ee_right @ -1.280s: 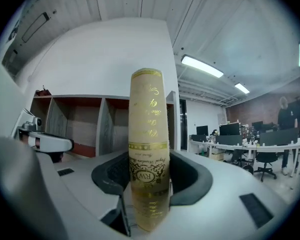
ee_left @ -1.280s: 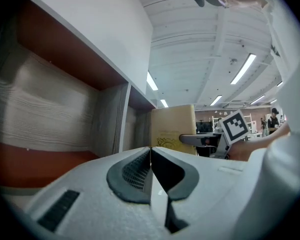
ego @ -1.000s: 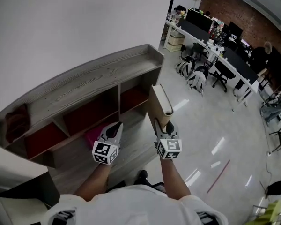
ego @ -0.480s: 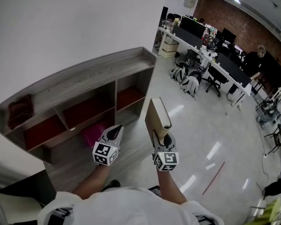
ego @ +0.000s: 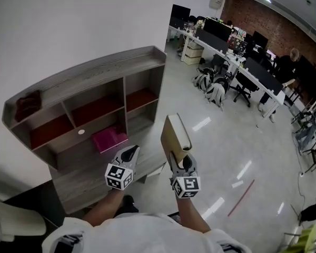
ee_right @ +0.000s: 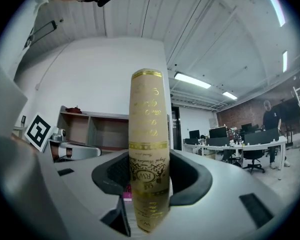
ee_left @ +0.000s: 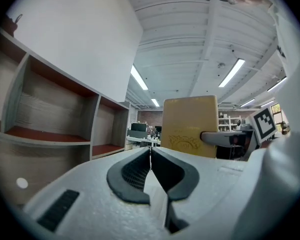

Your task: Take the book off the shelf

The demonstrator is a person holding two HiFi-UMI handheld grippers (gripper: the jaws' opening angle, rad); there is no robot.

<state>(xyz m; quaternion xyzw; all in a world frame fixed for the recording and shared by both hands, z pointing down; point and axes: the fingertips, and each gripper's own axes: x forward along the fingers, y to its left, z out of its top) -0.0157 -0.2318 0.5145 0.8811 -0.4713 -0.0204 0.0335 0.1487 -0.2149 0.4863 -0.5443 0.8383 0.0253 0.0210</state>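
A tan book with gold lettering on its spine (ee_right: 149, 149) stands upright, and my right gripper (ee_right: 149, 176) is shut on it. From above, the book (ego: 176, 137) sticks out ahead of the right gripper (ego: 182, 165), well clear of the grey wooden shelf unit (ego: 95, 73). The book's tan cover (ee_left: 189, 126) also shows in the left gripper view. My left gripper (ego: 127, 156) hovers beside it, shut and holding nothing, jaws pressed together (ee_left: 150, 156).
A pink box (ego: 109, 139) lies on a lower shelf, and a dark red object (ego: 27, 104) sits on the shelf top at left. Desks with monitors and chairs (ego: 229, 62) fill the office to the right. A white seat (ego: 16, 223) is at lower left.
Both grippers and the book have drawn back from the shelf unit, which now appears farther away and more fully in view. The right gripper has kept its hold on the book.
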